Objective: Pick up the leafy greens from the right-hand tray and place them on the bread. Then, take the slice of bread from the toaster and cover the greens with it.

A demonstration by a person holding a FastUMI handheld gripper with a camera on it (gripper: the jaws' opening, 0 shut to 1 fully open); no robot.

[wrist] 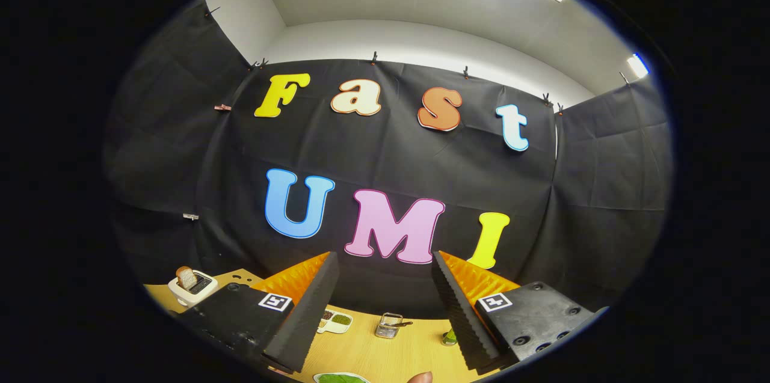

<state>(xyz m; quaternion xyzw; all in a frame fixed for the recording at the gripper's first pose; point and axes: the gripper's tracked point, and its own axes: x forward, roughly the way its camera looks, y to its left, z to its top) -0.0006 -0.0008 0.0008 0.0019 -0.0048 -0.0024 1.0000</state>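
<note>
My gripper point(382, 254) is open, tilted up toward the booth wall, with nothing between its fingers. A white toaster point(194, 290) stands on the wooden table point(367, 353) beyond the left finger, and a slice of bread point(186, 278) sticks up out of its slot. Low down between the fingers, near me, I see the rim of a white dish point(317, 378) holding a green leaf point(341, 379). The rest of that dish is cut off from sight.
A small white divided tray point(335, 321) with green and brown fillings sits by the left finger. A metal wire holder point(389, 325) stands mid-table, and a small green item point(449, 338) is beside the right finger. A person's fingertip point(420, 377) pokes in near the leaf.
</note>
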